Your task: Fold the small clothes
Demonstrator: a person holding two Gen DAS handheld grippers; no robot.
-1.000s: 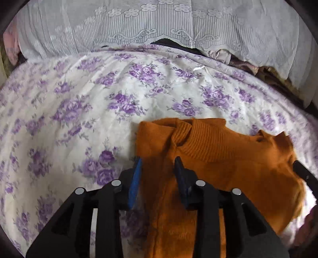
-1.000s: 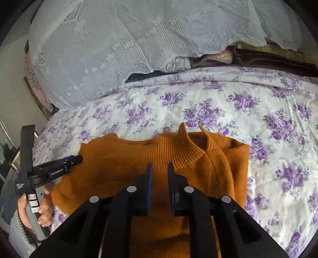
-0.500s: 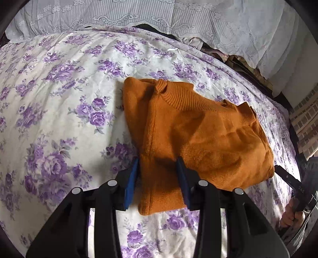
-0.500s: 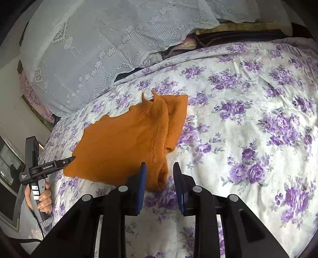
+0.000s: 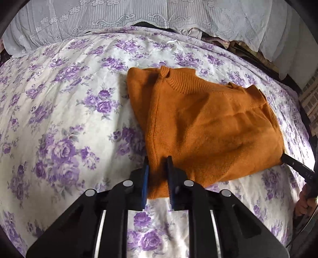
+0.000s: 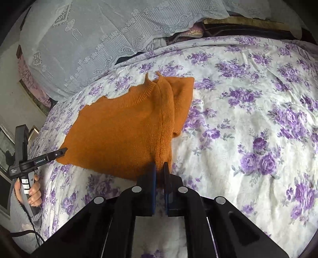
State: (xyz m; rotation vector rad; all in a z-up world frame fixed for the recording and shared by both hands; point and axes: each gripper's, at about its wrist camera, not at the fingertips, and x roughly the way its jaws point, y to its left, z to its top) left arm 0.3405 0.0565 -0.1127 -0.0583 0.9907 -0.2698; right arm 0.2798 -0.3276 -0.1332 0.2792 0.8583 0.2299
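The left gripper (image 5: 157, 168) is clamped on the near left corner of the sweater (image 5: 208, 127), whose folded hem edge is pinched between the blue pads (image 5: 145, 178). The right gripper (image 6: 159, 170) is clamped on the near right corner, with the knit edge squeezed between its almost closed jaws. The sweater (image 6: 123, 127) is spread flat just ahead of both tools on the sheet (image 6: 248, 111), with the ribbed collar (image 5: 184, 83) at the far end and one sleeve folded under along the right side. In the right wrist view the left gripper (image 6: 59, 151) is seen from outside, held by the left hand (image 6: 29, 190), its tip touching the sweater's corner; a cable is seen trailing below that hand. In the left wrist view the right gripper's tip (image 5: 294, 164) is seen at the opposite corner. No containers are visible. Beyond the sweater, past the far edge of the sheet, a lace cover (image 5: 139, 17) is draped over piled bedding. Nothing is lying between the tools and the garment.
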